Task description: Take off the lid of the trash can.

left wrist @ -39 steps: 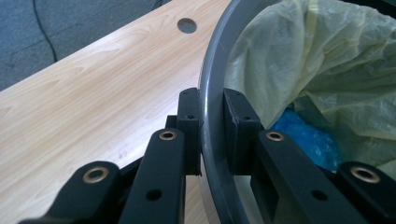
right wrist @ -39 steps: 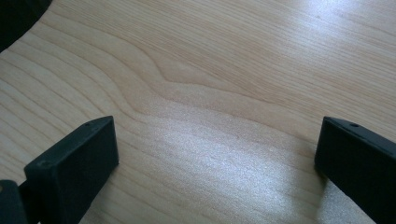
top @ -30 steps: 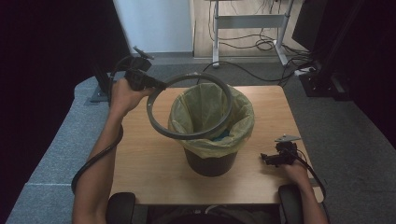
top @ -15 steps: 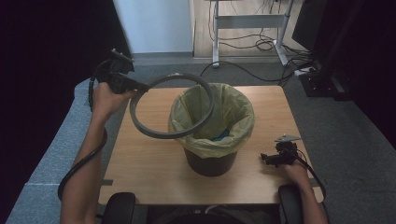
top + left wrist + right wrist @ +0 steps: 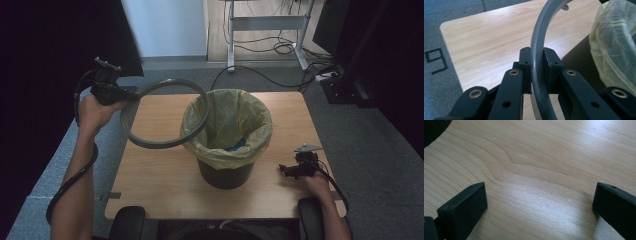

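Grey ring (image 5: 165,114) clamped in left gripper (image 5: 120,93); right gripper (image 5: 286,170) released, nothing between.

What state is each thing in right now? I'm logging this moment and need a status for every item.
grey ring: lifted off the bin, held in the air over the table's left part.
left gripper: shut on the grey ring.
right gripper: open, nothing between its jaws, low over the table.
bin: upright, uncovered.
yellow bag: lining the bin, folded over its rim.
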